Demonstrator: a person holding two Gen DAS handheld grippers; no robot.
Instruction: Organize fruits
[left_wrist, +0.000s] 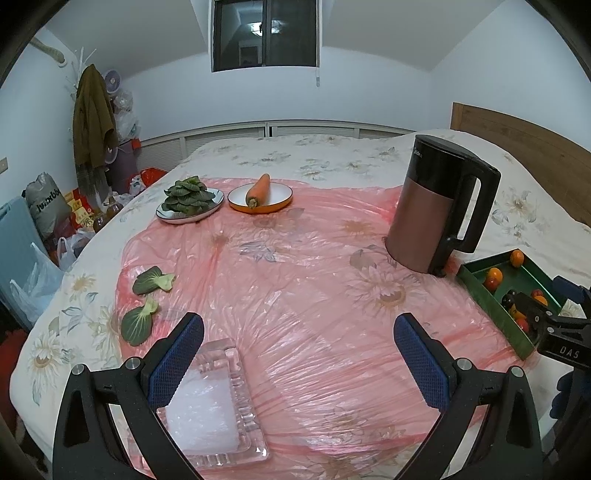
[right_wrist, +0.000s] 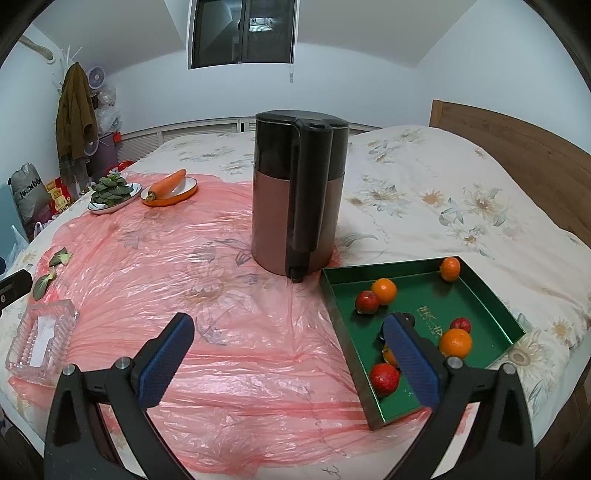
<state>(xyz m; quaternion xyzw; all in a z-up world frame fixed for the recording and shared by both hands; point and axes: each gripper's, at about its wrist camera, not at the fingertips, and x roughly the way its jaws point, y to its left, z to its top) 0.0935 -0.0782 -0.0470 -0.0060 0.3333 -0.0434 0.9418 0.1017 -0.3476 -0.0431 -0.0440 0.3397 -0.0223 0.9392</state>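
A green tray (right_wrist: 491, 295) lies on the bed at the right and holds several small oranges (right_wrist: 384, 291) and red fruits (right_wrist: 384, 376); it also shows in the left wrist view (left_wrist: 487, 295). My right gripper (right_wrist: 288, 350) is open and empty, its right finger over the tray's near left part. My left gripper (left_wrist: 297, 347) is open and empty above the pink plastic sheet (left_wrist: 295, 295). A clear glass dish (left_wrist: 221, 406) lies under its left finger. The right gripper also shows in the left wrist view at the right edge (left_wrist: 546, 314).
A brown and black kettle (right_wrist: 299, 199) stands beside the tray's far left corner. At the back left a plate of greens (left_wrist: 190, 201) and an orange-rimmed plate with a carrot (left_wrist: 259, 192) stand side by side. Two loose green leaves (left_wrist: 147, 299) lie at the left.
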